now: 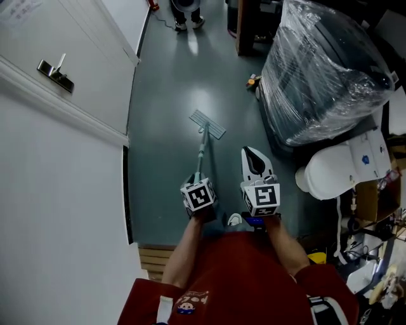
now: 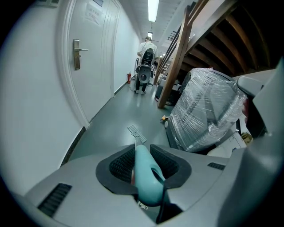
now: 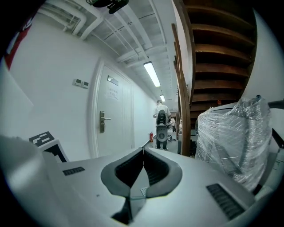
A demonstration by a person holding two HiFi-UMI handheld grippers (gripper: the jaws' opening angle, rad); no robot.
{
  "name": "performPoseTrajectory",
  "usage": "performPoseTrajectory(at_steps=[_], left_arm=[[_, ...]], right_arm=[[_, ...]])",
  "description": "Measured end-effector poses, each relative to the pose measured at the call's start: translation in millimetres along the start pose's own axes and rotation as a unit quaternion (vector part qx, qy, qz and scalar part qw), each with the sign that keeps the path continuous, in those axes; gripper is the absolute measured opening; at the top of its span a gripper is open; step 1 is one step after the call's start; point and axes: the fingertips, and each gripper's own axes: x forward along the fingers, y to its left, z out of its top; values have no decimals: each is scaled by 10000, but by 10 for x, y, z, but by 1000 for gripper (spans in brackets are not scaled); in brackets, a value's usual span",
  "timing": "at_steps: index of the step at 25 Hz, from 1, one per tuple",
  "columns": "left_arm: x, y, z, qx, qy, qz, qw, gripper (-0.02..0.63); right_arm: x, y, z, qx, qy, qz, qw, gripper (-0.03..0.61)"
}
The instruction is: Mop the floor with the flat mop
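Note:
The flat mop lies with its grey head (image 1: 207, 124) on the grey-green floor (image 1: 171, 82) ahead of me. Its pale teal handle (image 1: 200, 155) slants back to my left gripper (image 1: 198, 180), which is shut on the handle's upper end. In the left gripper view the teal grip (image 2: 146, 175) sits between the dark pads, and the mop head (image 2: 136, 133) shows far down the shaft. My right gripper (image 1: 253, 154) is held beside the left one, off the mop. Its jaws meet at the tips (image 3: 143, 150) with nothing between them.
A large plastic-wrapped bulk (image 1: 323, 70) stands at the right, with a white rounded fixture (image 1: 336, 168) nearer me. A white wall and a door with a metal handle (image 1: 54, 73) line the left. A person (image 1: 187, 13) stands far down the corridor. Wooden stairs (image 3: 213, 53) rise at the right.

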Motion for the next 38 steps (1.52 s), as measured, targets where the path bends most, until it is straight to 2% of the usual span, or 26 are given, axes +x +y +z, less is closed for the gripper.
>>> performPoseTrajectory(at_steps=[5,9,13,16,26,38], left_arm=[[-250,-190,-441,52,-5,2,10000,121],[-465,-258,-710,125,69,117,9998,121],[-613,-313,-841,179,38,54,9998,121],[-685,-282,-896,123,104,45,9999,121],[-593,-152,-807,118,23,36,9999,120],[-294,173,-391,142,-4,-160,9998,120]], right_arm=[[-546,-105,-93,-150,-84,-38,9998,18],[-879,-158,-189,-47,-60,-126,9999,18],[-1048,-160,-249,173,-18,-190,9997,18],[-1074,-103,-213,134,-68,-198,9997,18],[-916,33,-146,70,-8,-298,9995,18],[-457,345,-37,-179,106,-434,9988,18]])
